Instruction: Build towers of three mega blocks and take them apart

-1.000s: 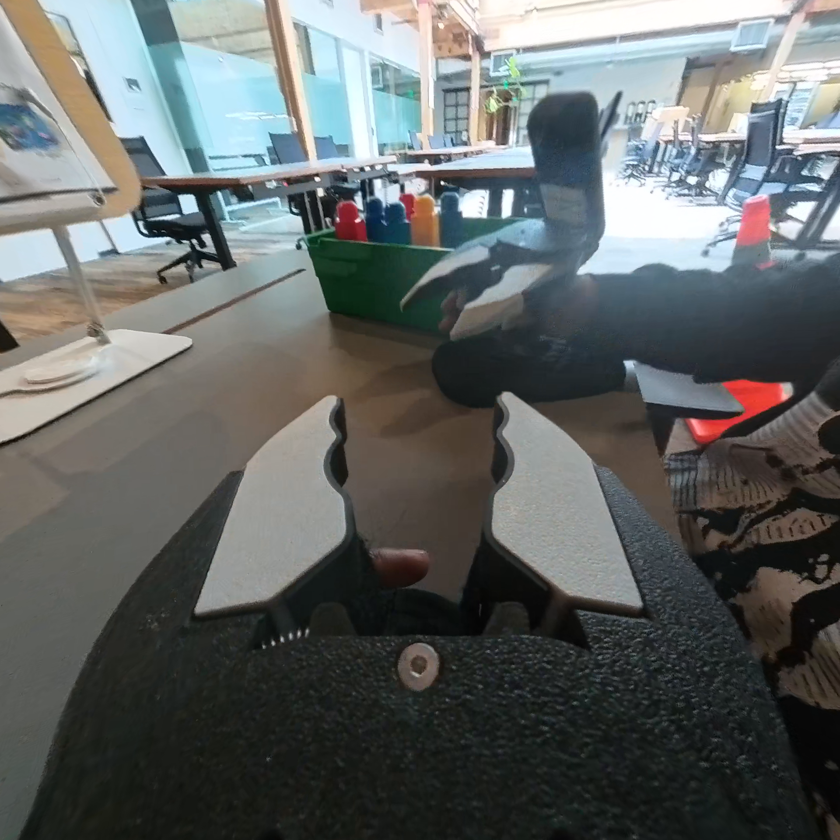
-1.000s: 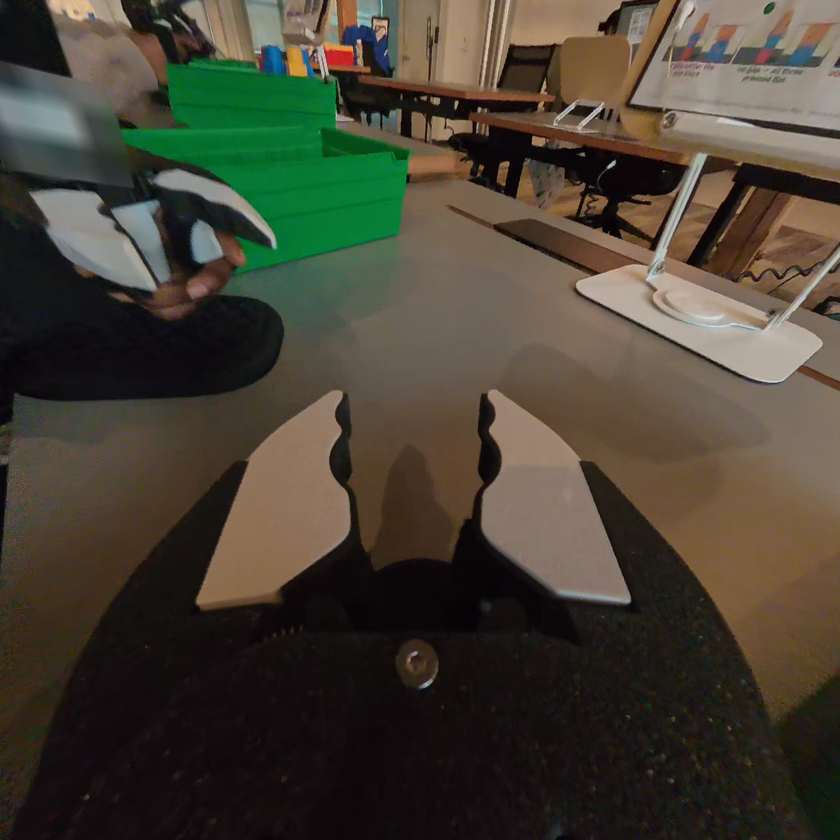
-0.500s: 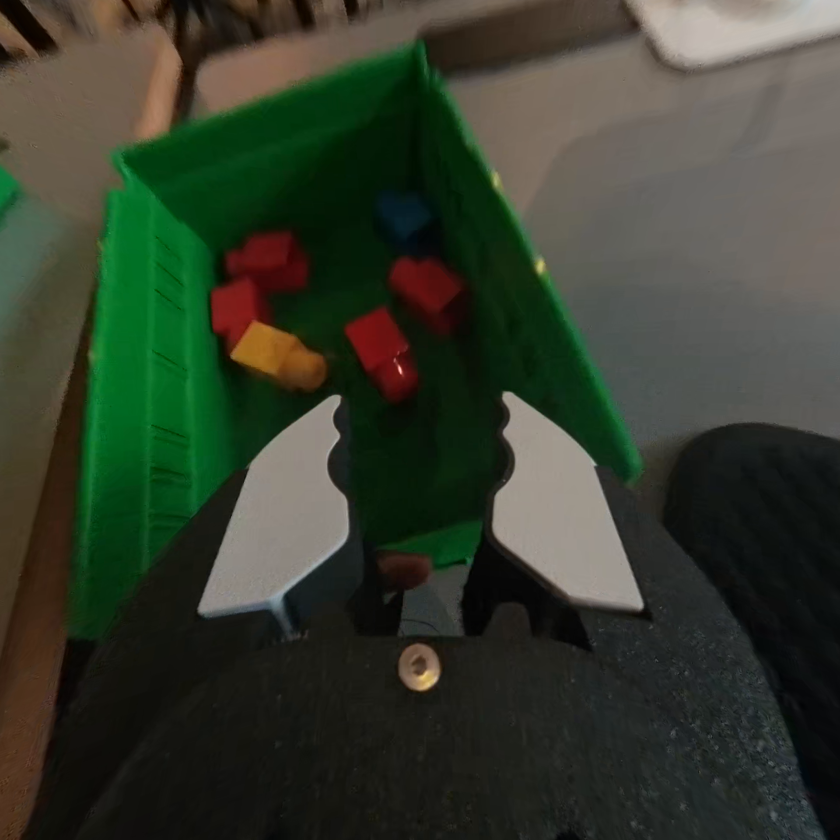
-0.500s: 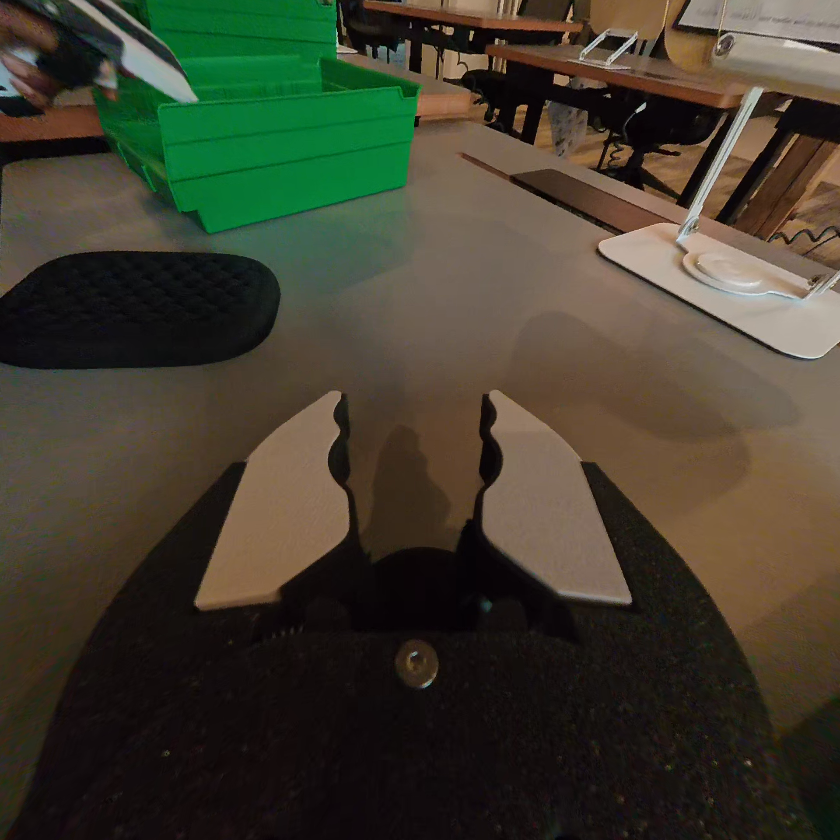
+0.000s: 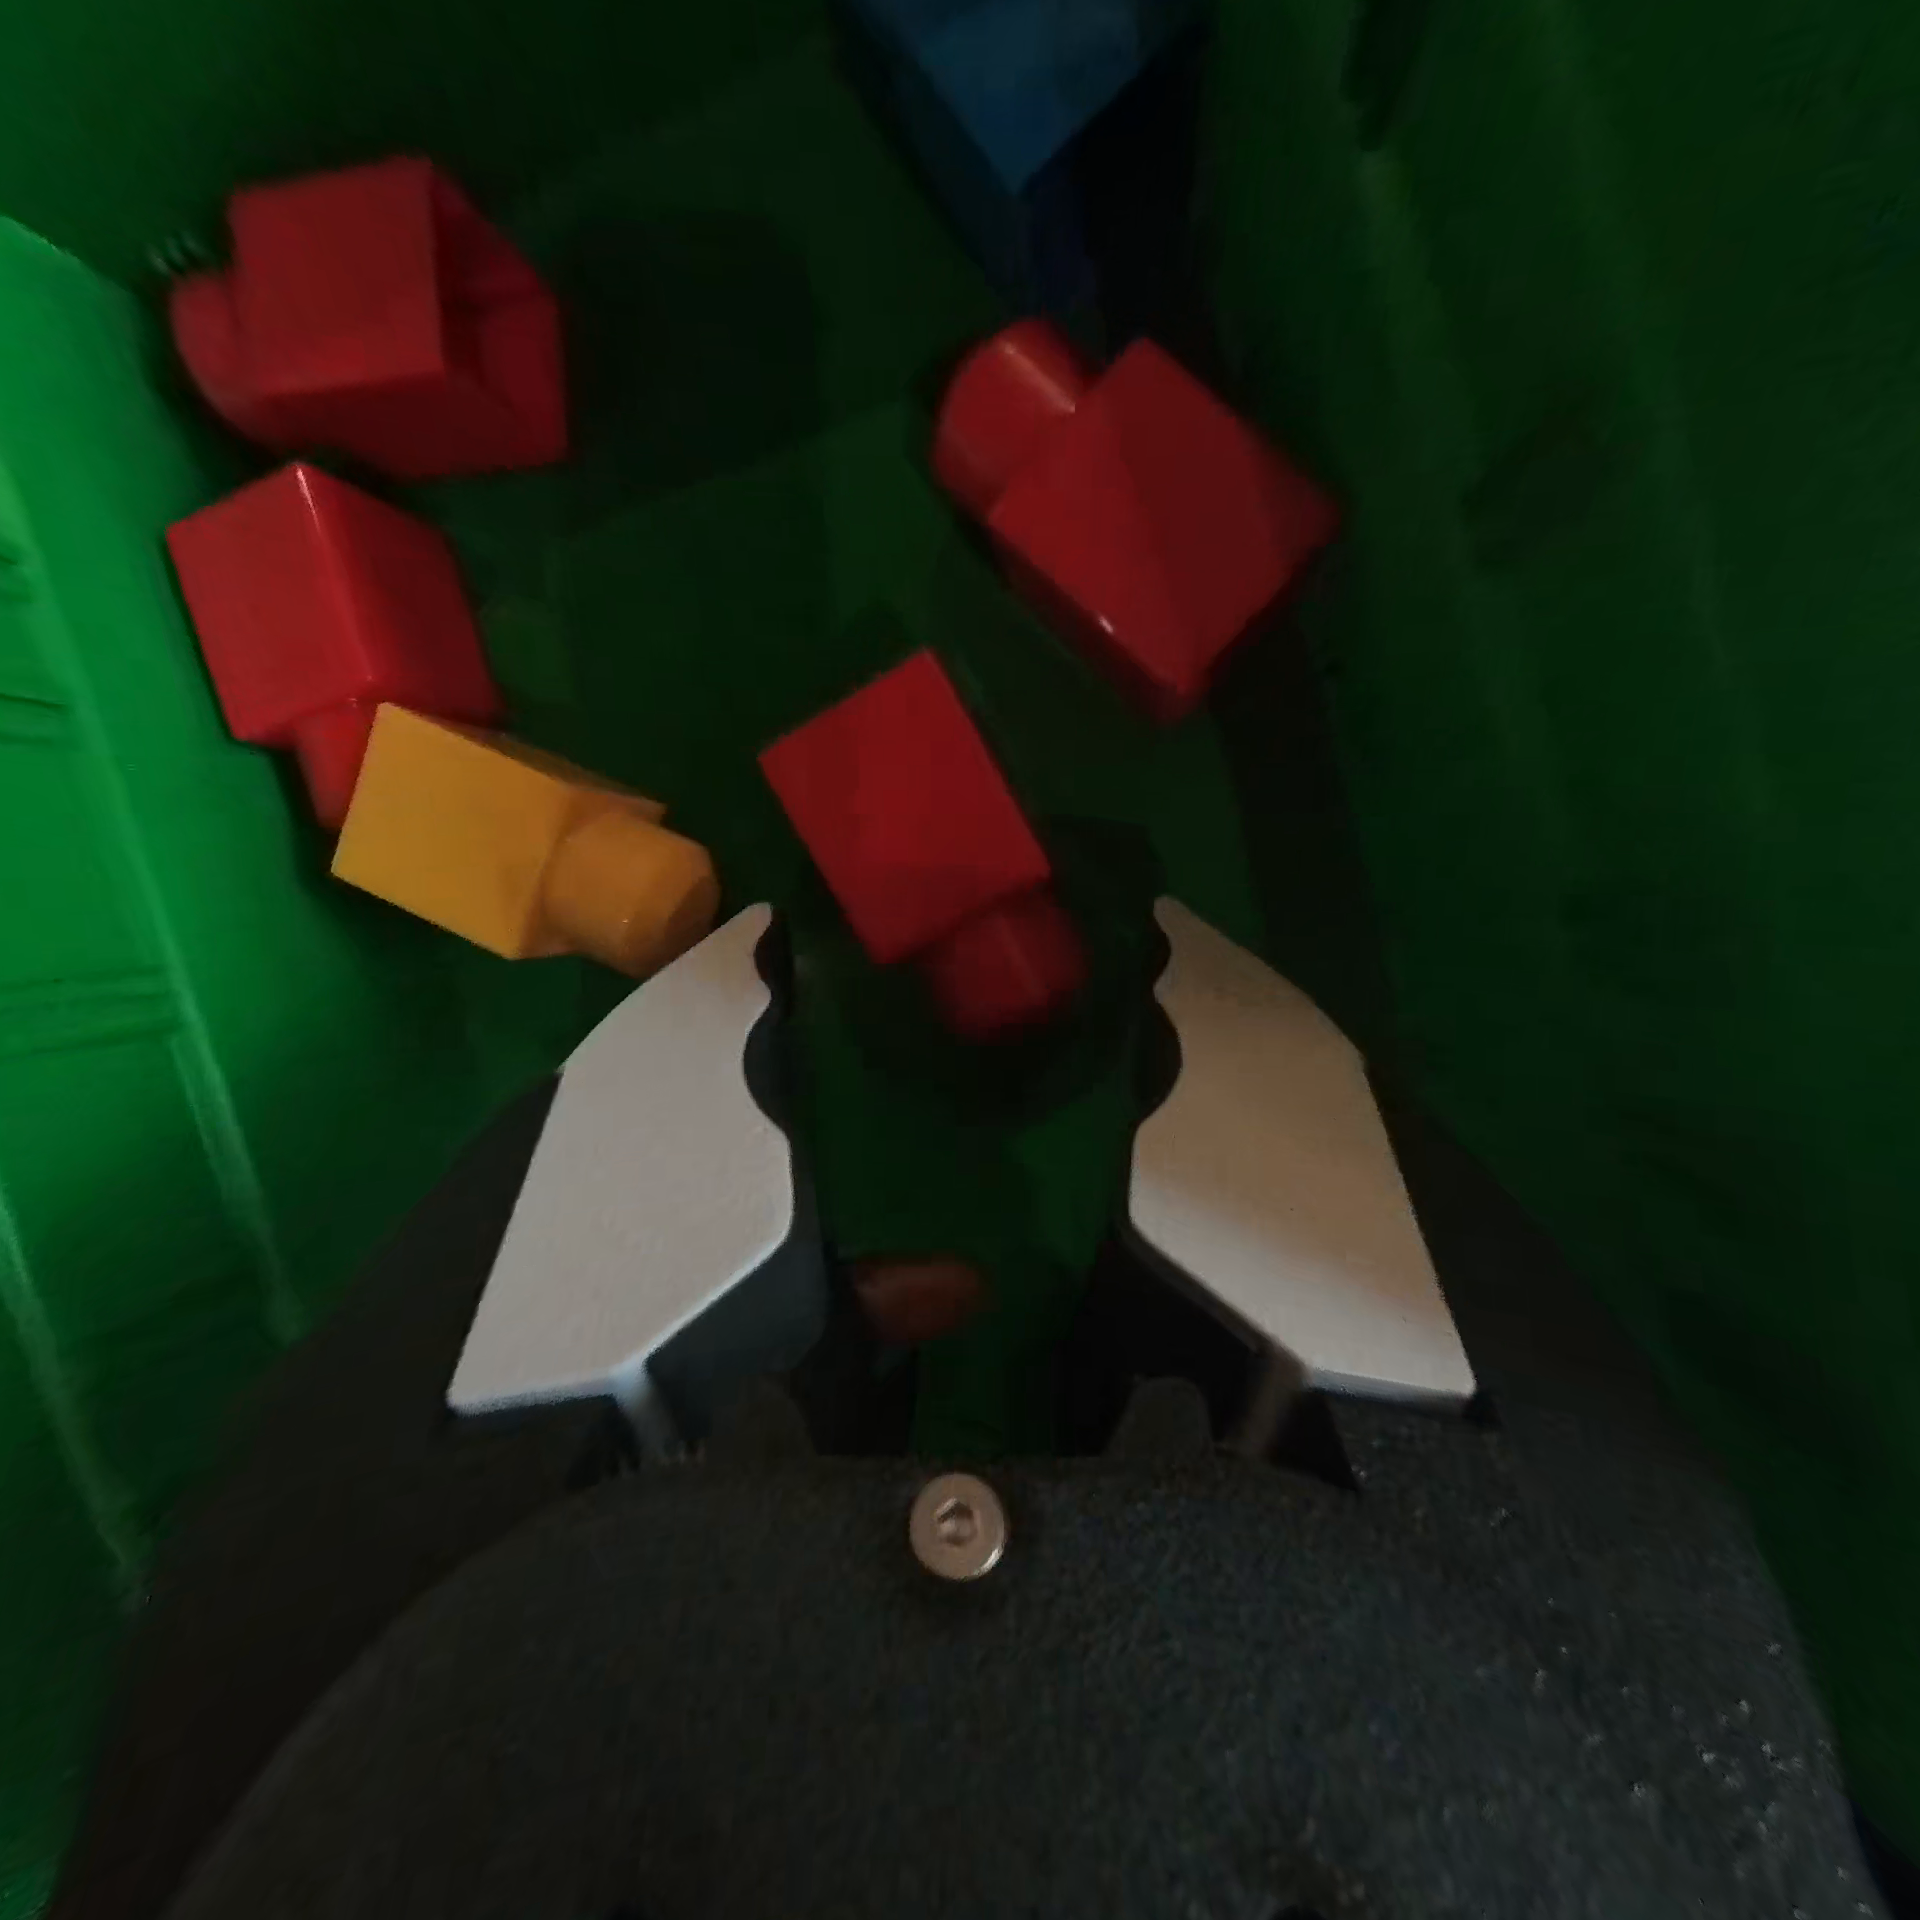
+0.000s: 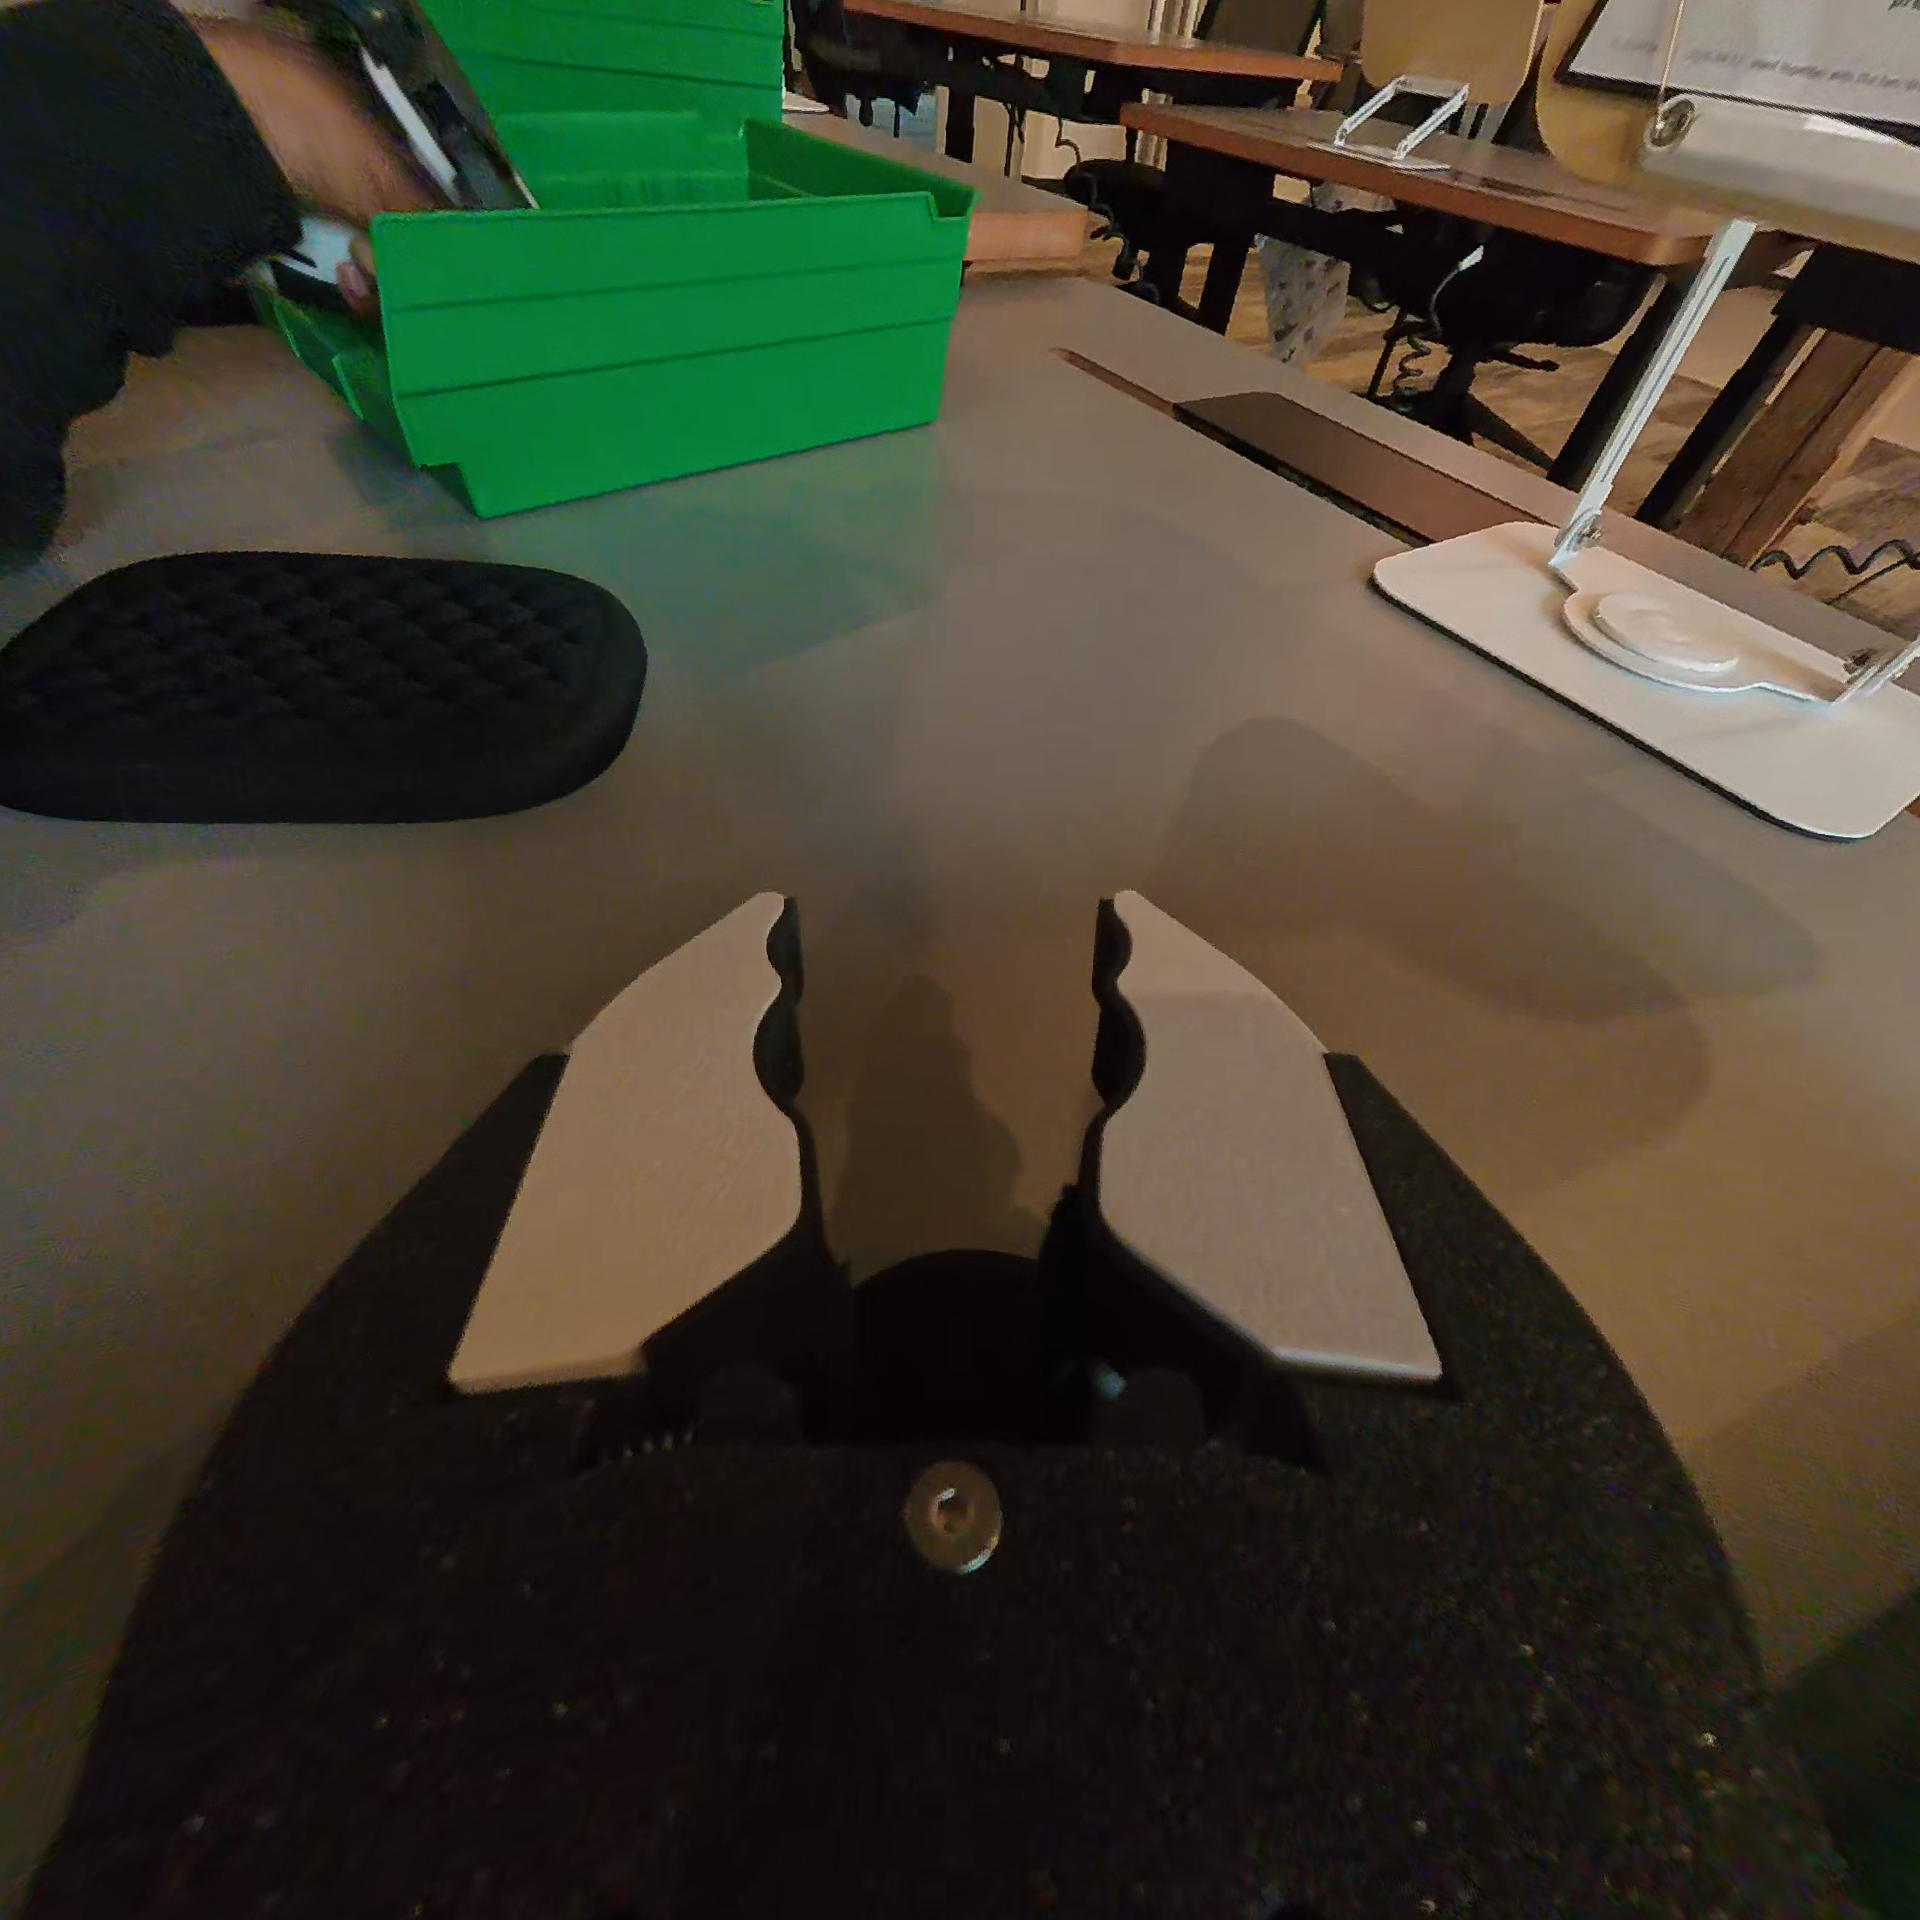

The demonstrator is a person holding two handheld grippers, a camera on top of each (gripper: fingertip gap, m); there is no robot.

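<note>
My left gripper (image 5: pixel 961 914) is open, pointing down inside a green bin (image 5: pixel 1610 727). A red block (image 5: pixel 904 810) lies on its side right at the fingertips, its stud between them, not gripped. A yellow block (image 5: pixel 499 831) lies just left of the left finger. More red blocks lie at the upper left (image 5: pixel 364 301), left (image 5: pixel 312 592) and upper right (image 5: pixel 1143 520). A blue block (image 5: pixel 1018 83) is at the bin's far end. My right gripper (image 6: pixel 945 914) is open and empty, low over the grey table (image 6: pixel 1039 623).
In the right wrist view the green bin (image 6: pixel 665 332) stands at the far left with the person's arm (image 6: pixel 125 177) reaching into it. A black padded rest (image 6: pixel 301 686) lies left of my right gripper. A white stand base (image 6: pixel 1662 665) is at right. My right fingertips sit around 45 centimeters from my left ones.
My left gripper swung from level over the table to pointing down, then dropped deep into the green bin close to the red block. My right gripper stayed open and shifted slightly.
</note>
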